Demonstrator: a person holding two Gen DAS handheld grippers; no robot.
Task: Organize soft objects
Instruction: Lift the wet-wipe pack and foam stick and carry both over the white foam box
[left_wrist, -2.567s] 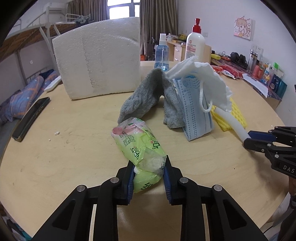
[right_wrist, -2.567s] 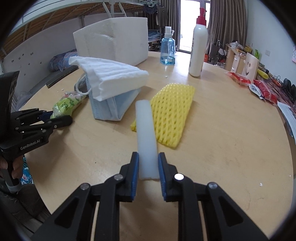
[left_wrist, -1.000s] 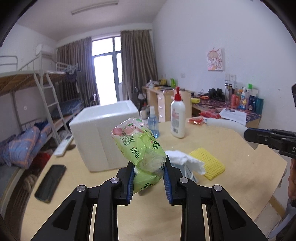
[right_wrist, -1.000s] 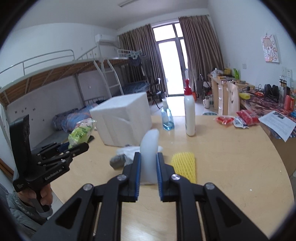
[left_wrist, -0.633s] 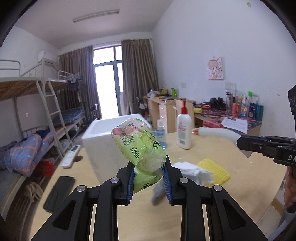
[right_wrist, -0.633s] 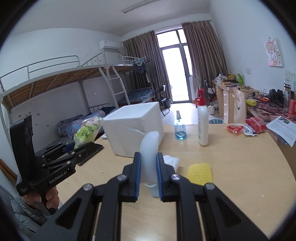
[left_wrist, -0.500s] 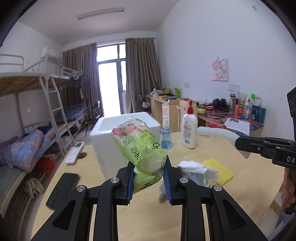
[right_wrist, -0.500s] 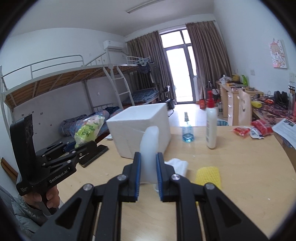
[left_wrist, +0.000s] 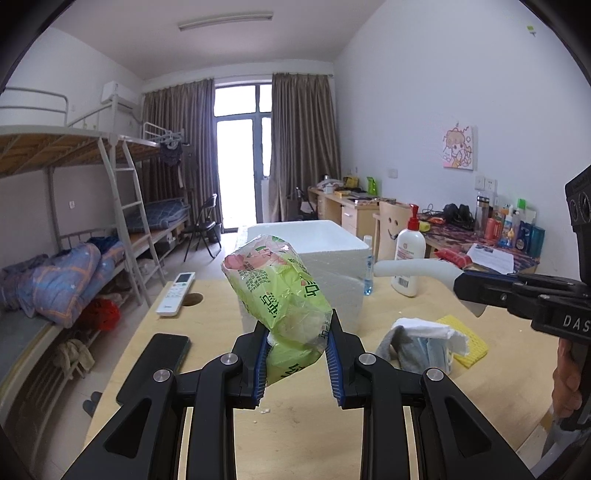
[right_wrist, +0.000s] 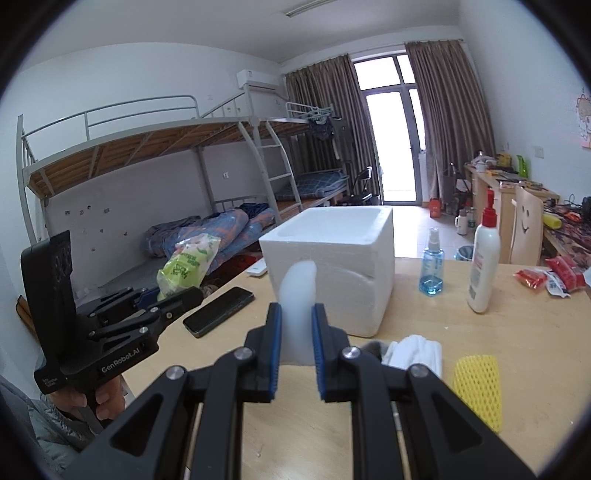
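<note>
- The left gripper, low centre of the left wrist view, clamps a green tissue pack printed with Chinese characters too small to read.
- The right gripper pinches a white foam strip, low centre of its own view.
- "GenRobot.AI" reads on the left gripper's body at lower left of the right wrist view; "DAS" shows at the left view's right edge.
- Only the left view shows a remote; both show the foam box on the bench.
</note>
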